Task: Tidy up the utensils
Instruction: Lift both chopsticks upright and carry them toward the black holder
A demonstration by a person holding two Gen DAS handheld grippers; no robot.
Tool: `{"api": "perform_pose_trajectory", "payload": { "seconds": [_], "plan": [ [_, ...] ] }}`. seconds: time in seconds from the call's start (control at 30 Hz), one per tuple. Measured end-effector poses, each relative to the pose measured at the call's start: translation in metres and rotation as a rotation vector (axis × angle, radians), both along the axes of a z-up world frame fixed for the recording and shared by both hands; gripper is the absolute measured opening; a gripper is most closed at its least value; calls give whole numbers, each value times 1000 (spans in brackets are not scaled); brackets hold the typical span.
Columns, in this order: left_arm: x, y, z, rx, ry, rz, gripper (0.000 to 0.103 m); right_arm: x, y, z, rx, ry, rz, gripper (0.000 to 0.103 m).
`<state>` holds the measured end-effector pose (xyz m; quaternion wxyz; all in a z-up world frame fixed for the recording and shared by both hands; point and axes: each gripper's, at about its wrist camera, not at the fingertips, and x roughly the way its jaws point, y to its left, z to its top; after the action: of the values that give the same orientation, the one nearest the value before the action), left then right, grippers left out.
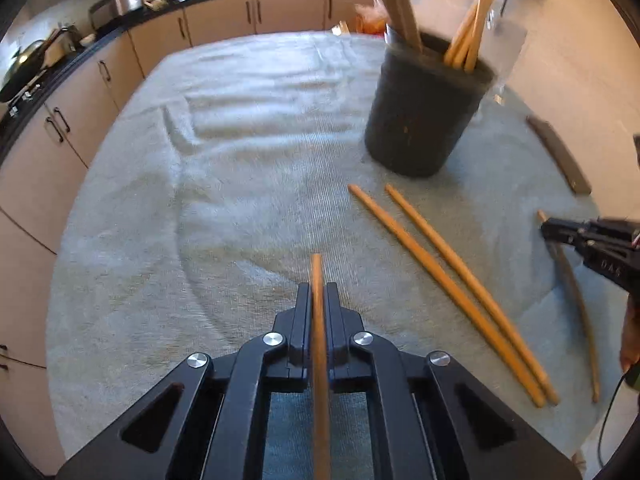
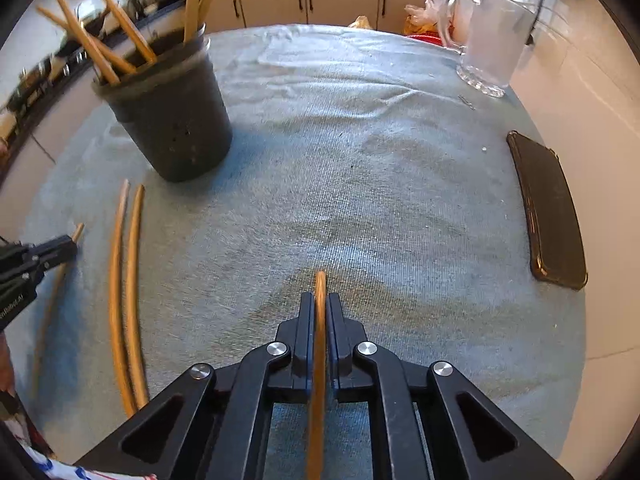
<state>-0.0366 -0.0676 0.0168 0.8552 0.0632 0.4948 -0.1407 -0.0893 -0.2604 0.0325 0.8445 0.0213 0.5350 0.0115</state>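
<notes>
A dark round holder (image 1: 424,108) stands on the grey cloth with several wooden chopsticks in it; it also shows in the right wrist view (image 2: 172,116). Two wooden chopsticks (image 1: 452,288) lie side by side on the cloth, also in the right wrist view (image 2: 126,292). My left gripper (image 1: 319,286) is shut on a wooden chopstick (image 1: 318,320), held above the cloth. My right gripper (image 2: 320,296) is shut on another wooden chopstick (image 2: 319,344). Each gripper shows in the other's view, the right (image 1: 548,229) and the left (image 2: 68,250), each shut on its chopstick.
A dark flat phone case (image 2: 548,208) lies at the cloth's right edge. A glass jug (image 2: 492,40) stands at the back right. Kitchen cabinets (image 1: 224,24) and a counter with pots run behind the table.
</notes>
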Motion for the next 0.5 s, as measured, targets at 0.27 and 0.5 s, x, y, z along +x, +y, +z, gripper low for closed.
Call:
{"api": "perform_pose_trajectory", "payload": {
  "seconds": [0.27, 0.5],
  "plan": [
    [-35, 18, 70, -147, -150, 37, 5, -40, -5, 68, 30, -237, -32, 6],
    [-77, 31, 119, -258, -275, 52, 5, -90, 4, 120, 41, -427, -34, 6]
  ]
}}
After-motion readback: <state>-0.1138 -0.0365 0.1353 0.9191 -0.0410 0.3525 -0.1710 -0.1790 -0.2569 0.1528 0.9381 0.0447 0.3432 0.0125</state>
